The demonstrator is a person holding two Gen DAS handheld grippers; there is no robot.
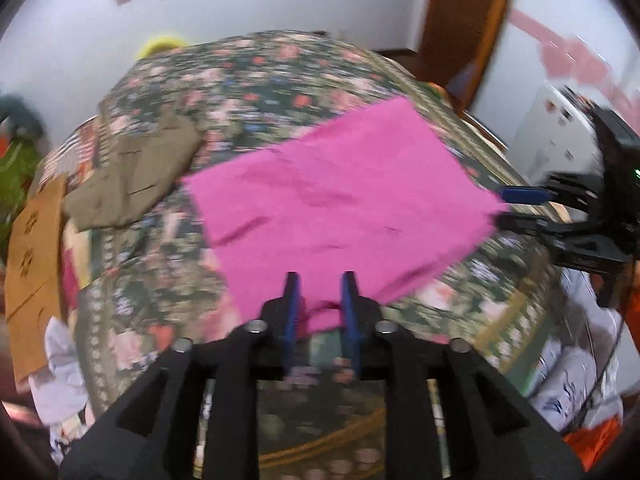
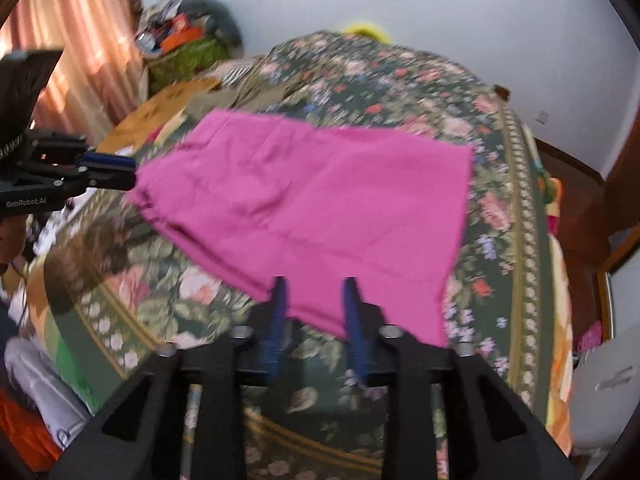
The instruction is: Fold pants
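Pink pants [image 1: 340,200] lie folded flat on a floral bedspread [image 1: 256,80]. My left gripper [image 1: 321,300] is at their near edge, its blue fingers apart, with a bit of pink cloth lying loose in the gap. In the right wrist view the same pants [image 2: 320,208] spread out ahead, and my right gripper [image 2: 314,300] straddles their near hem with a clear gap between the fingers. Each gripper shows in the other's view, the right gripper [image 1: 516,209] at the pants' right corner and the left gripper [image 2: 116,170] at their left corner.
An olive garment [image 1: 132,184] lies on the bed to the left of the pants, beside a brown cardboard sheet [image 1: 36,260]. White clothes [image 1: 60,372] hang off the bed's near corner. A wooden door frame [image 1: 464,20] and a curtain [image 2: 80,40] stand beyond the bed.
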